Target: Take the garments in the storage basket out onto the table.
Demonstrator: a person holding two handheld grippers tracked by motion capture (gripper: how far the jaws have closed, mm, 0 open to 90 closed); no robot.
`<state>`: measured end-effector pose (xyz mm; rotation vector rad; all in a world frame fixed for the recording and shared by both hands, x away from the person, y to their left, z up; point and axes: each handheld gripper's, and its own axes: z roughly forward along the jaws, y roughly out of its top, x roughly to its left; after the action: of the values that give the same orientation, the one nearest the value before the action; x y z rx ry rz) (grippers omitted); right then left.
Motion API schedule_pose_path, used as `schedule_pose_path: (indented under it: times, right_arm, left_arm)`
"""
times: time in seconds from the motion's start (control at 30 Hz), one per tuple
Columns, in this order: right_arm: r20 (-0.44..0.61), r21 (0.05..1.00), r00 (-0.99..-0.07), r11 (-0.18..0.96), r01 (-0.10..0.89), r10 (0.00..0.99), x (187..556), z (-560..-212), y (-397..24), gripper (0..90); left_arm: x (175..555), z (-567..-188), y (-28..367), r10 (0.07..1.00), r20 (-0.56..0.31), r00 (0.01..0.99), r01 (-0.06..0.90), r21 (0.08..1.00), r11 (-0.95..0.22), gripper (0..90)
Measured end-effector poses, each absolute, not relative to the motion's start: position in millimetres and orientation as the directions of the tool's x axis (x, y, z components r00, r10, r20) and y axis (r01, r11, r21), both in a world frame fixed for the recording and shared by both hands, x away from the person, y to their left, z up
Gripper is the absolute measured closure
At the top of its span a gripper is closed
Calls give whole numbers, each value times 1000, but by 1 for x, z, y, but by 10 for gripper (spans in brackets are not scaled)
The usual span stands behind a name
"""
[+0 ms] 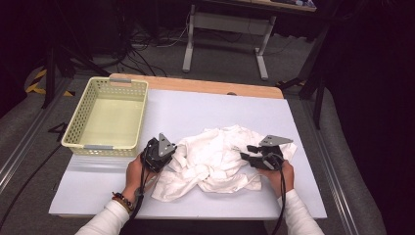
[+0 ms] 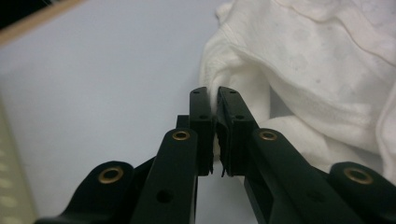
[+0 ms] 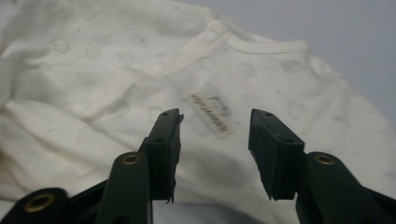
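Clearly the left gripper (image 2: 215, 100) has clamped a fold of the white garment (image 1: 215, 159) — in the left gripper view a thin ridge of cloth is pinched between its nearly closed jaws, probably to anchor that side while the other end is handled. Across the heap, the right gripper (image 3: 215, 135) stands released, jaws parted just above the fabric near the neckband and its small sewn label (image 3: 211, 114), with nothing pressed between the pads — likely lining up a second hold. The garment lies crumpled in the middle of the pale worktop (image 1: 195, 107), between the two hands. Further off, at the left rear, sits a cream lattice basket (image 1: 80, 125), possibly where the cloth is headed.
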<state>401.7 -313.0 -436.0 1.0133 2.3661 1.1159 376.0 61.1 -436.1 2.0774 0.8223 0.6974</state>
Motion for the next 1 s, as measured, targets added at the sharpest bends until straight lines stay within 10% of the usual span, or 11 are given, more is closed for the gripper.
schedule_pose_path:
  times: [0.33, 0.57, 1.0]
  right_arm:
    - [-19, 709, -770, 552, 439, 637, 400, -449, -296, 561]
    - [-144, 692, -785, 628, 355, 603, 392, -450, -288, 878]
    - [-214, 664, -741, 652, 367, 636, 391, -443, -304, 900]
  left_arm:
    - [363, -407, 66, 766, 278, 580, 198, 864, -463, 850]
    - [366, -392, 66, 767, 285, 575, 162, 879, -448, 846]
    - [354, -391, 74, 732, 306, 608, 150, 861, -485, 800]
